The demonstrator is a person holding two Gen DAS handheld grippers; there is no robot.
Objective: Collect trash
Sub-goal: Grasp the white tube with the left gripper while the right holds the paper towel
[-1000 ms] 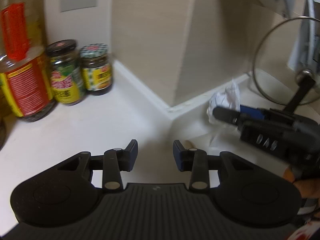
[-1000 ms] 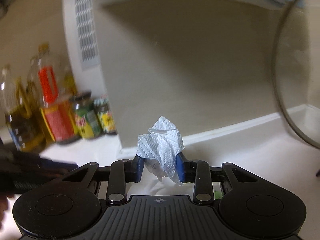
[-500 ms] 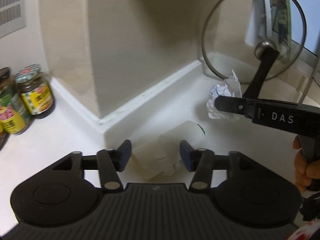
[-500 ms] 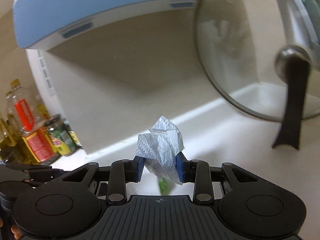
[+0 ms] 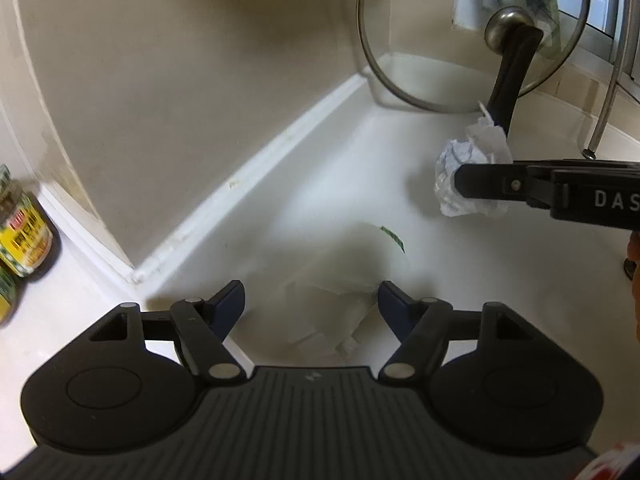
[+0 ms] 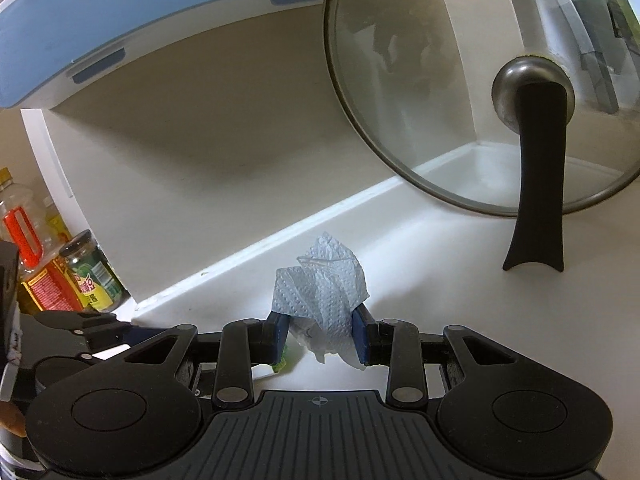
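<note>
A crumpled white wrapper [image 5: 340,276] with a green-printed edge lies on the white counter, between the blue pads of my left gripper [image 5: 311,300]. Its jaws are opening and the pads stand clear of the wrapper. My right gripper [image 6: 320,330] is shut on a crumpled white paper towel [image 6: 320,284], held just above the counter. In the left wrist view that paper towel [image 5: 468,178] shows at the right, pinched at the tip of the right gripper's black fingers [image 5: 496,186]. A scrap of green [image 6: 280,366] peeks out below the right gripper's left pad.
A glass pot lid [image 6: 440,92] with a black handle [image 6: 538,184] leans against the beige wall at the back right. Sauce jars [image 5: 22,228] and oil bottles [image 6: 28,256] stand at the left by a wall corner. A metal rack leg [image 5: 604,112] is far right.
My left gripper swung right from the jars to the wrapper, closed in on it, and its jaws spread wider. The right gripper carried the paper towel rightward toward the pot lid.
</note>
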